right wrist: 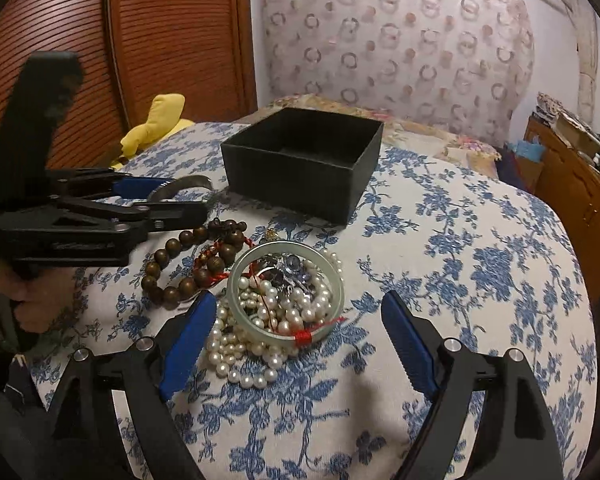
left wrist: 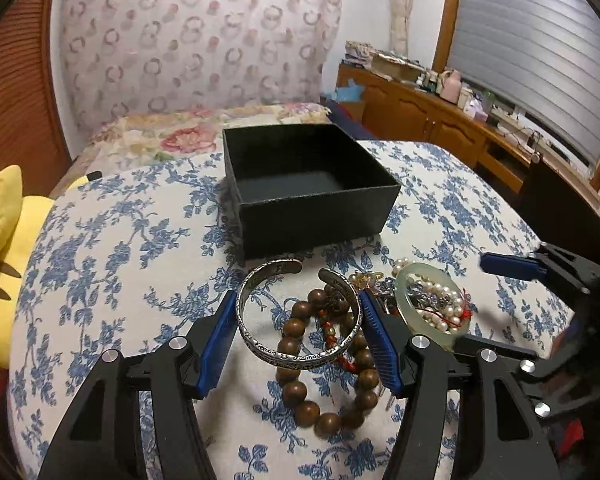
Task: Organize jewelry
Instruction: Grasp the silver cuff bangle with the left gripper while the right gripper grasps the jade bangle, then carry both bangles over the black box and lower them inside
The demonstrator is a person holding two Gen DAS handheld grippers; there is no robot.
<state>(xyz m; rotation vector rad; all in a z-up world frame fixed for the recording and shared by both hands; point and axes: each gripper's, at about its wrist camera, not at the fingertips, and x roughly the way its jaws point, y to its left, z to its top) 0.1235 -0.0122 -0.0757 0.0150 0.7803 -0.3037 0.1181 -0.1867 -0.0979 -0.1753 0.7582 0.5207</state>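
A silver cuff bracelet (left wrist: 260, 344) sits between the fingers of my left gripper (left wrist: 300, 340), whose pads touch its sides; it looks lifted off the cloth, tilted. Under it lies a brown wooden bead bracelet (left wrist: 312, 412) with a red bead string. To the right a pale jade bangle (left wrist: 420, 320) rests on a heap of pearls. An open black box (left wrist: 312, 200) stands behind. In the right wrist view my right gripper (right wrist: 296, 344) is open around the jade bangle (right wrist: 240, 308) and pearls (right wrist: 240, 364). The box (right wrist: 300, 168), the bead bracelet (right wrist: 172, 292) and the left gripper (right wrist: 172, 200) holding the cuff also show there.
The table wears a blue floral cloth (right wrist: 480, 280). A yellow plush toy (left wrist: 8, 264) lies at the left edge. A bed with floral cover (left wrist: 180, 136) is behind the table, a wooden cabinet (left wrist: 440, 116) at right.
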